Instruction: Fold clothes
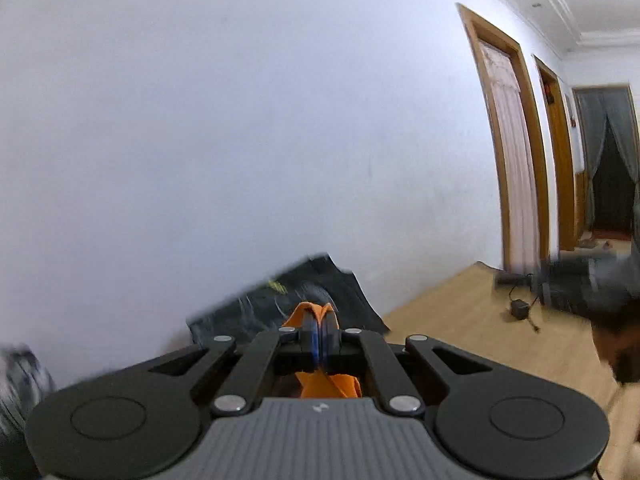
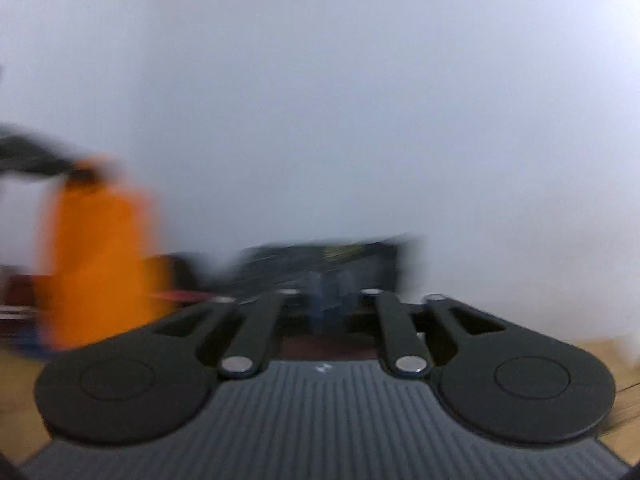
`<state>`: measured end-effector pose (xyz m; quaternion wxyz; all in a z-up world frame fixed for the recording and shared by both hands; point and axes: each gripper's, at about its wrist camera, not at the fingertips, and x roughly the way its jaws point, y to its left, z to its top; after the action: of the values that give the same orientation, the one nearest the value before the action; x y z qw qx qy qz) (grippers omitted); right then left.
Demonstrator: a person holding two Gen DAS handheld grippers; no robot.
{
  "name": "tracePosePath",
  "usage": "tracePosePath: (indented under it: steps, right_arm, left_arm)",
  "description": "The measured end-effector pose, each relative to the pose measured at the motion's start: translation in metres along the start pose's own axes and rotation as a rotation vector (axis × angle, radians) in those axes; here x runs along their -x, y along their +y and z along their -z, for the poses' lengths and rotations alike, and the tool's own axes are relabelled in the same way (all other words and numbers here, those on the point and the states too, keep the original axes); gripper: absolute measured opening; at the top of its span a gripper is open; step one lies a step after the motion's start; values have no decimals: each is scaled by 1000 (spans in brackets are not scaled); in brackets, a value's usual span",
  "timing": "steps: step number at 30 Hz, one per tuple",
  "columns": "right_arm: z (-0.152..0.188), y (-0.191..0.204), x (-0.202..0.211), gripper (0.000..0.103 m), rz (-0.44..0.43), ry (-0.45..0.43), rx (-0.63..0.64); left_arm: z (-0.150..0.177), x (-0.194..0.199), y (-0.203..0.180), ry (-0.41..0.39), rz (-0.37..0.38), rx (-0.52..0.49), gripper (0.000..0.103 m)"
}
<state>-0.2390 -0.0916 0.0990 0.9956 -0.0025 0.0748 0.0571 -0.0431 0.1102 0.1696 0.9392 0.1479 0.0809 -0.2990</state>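
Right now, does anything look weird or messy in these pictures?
A little. The left gripper pinches only a corner of the orange cloth, so it dangles in the air, unfolded. A black charger lies on the floor with its cord loose. The right-wrist view is too blurred to judge more.

orange garment [image 1: 316, 312]: 1 | black bag [image 1: 280, 300]: 1 | doorways [image 1: 512, 160]: 3 | power adapter [image 1: 520, 306]: 1

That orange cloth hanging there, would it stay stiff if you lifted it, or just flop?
Probably floppy: the orange cloth hangs straight down from the left gripper, pinched at one bunched corner. Likely light too, since that small pinch seems to carry it.
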Motion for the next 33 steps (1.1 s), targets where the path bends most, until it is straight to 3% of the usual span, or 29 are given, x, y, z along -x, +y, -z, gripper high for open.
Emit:
tracePosePath:
  steps: [1, 2, 3, 4, 6, 8, 9, 10, 11, 12, 17, 21, 25, 29, 33]
  right_arm:
    - [4, 14, -2, 65, -147, 53, -39]
    - [12, 32, -7, 84, -264, 96, -49]
    - [21, 53, -11, 85, -316, 109, -22]
    - [30, 74, -13, 85, -308, 100, 34]
    - [42, 99, -22, 85, -236, 58, 160]
    - [41, 117, -34, 85, -168, -39, 241]
    - [38, 115, -37, 81, -153, -79, 256]
    - [35, 114, -40, 50, -135, -118, 270]
    - [32, 119, -38, 8, -88, -142, 268]
    - [27, 120, -37, 7, -21, -161, 248]
    - [-29, 83, 18, 6, 32, -188, 3]
    - [-78, 60, 105, 6, 50, -237, -194]
    - [-118, 74, 205, 6, 49, -325, -182]
    - [-156, 109, 290, 6, 12, -358, -142]
    - [-181, 140, 359, 6, 41, -404, -111]
  left_arm:
    - [-8, 5, -2, -17, -11, -9, 1]
    - [-17, 10, -4, -33, -17, -14, 1]
    - [-25, 15, -7, -48, -27, -23, 1]
    - [-33, 19, -11, -59, -43, -36, 1]
    - [-48, 27, -22, -74, -70, -64, 1]
    - [-63, 37, -35, -75, -105, -92, 2]
    - [-69, 42, -42, -72, -131, -109, 2]
    - [-72, 46, -47, -68, -155, -128, 2]
    - [-75, 49, -53, -64, -179, -148, 2]
    - [-77, 54, -57, -60, -203, -164, 2]
    - [-80, 94, -65, -70, -307, -259, 2]
    - [-75, 127, -70, -135, -295, -437, 2]
    - [-68, 159, -75, -201, -268, -621, 2]
    - [-60, 189, -81, -273, -299, -774, 2]
    - [-66, 222, -82, -351, -243, -733, 2]
